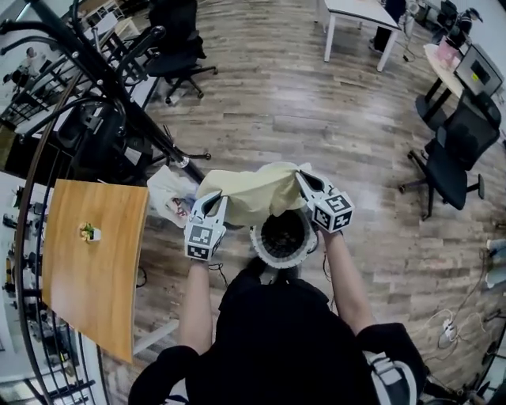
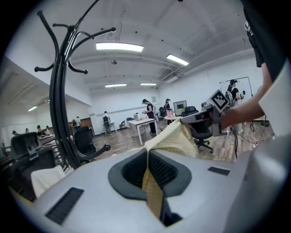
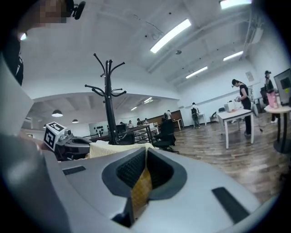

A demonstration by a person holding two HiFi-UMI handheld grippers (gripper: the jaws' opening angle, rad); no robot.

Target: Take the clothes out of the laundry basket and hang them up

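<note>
A pale yellow cloth (image 1: 251, 194) hangs stretched between my two grippers, above the round white laundry basket (image 1: 283, 237). My left gripper (image 1: 212, 204) is shut on the cloth's left edge; the yellow fabric (image 2: 153, 182) runs pinched between its jaws. My right gripper (image 1: 304, 182) is shut on the right edge, with the fabric (image 3: 140, 187) caught between its jaws. The black coat rack (image 1: 118, 87) stands to the left of the cloth, its pole (image 3: 109, 104) and curved hooks (image 2: 72, 32) rising ahead of both grippers. The basket's dark inside shows little.
A wooden table (image 1: 93, 265) with a small plant (image 1: 88, 232) lies at the left. A white garment (image 1: 170, 196) hangs low by the rack. Office chairs (image 1: 455, 154) and a white table (image 1: 360, 16) stand farther off. People stand at the far desks (image 2: 148, 113).
</note>
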